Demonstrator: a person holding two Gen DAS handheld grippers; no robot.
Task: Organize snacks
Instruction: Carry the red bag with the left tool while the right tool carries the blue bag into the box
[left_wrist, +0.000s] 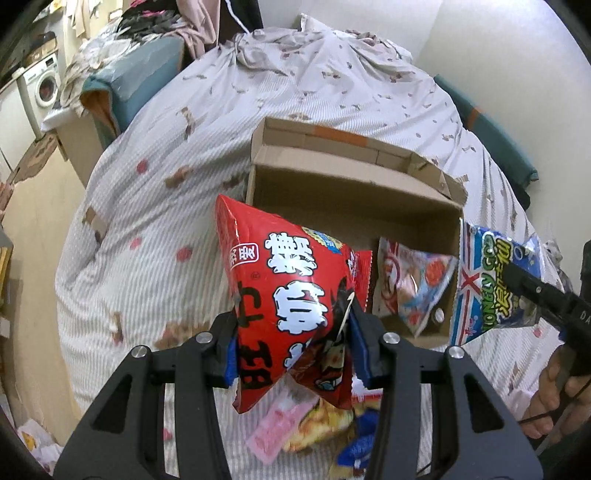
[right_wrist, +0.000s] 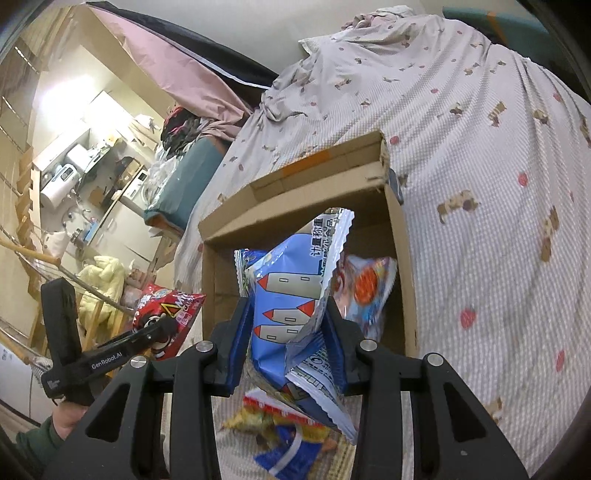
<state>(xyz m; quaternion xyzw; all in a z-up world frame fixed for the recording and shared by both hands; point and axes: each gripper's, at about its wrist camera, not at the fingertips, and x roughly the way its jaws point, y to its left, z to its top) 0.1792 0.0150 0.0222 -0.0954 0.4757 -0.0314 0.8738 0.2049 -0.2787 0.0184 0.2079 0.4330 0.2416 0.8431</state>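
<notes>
Carrying two packs to the box on the bed: left claw is clamping the red bag, right claw is clamping the blue bag. Both are hanging near the box's front edge; one pack is already inside. Next: moving over the opening, then releasing.

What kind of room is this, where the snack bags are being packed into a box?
Most likely a small lived-in flat, bedroom side. The cardboard box sits on a bed with a patterned sheet, a washing machine stands off to the side, and clothes are piled nearby.
</notes>
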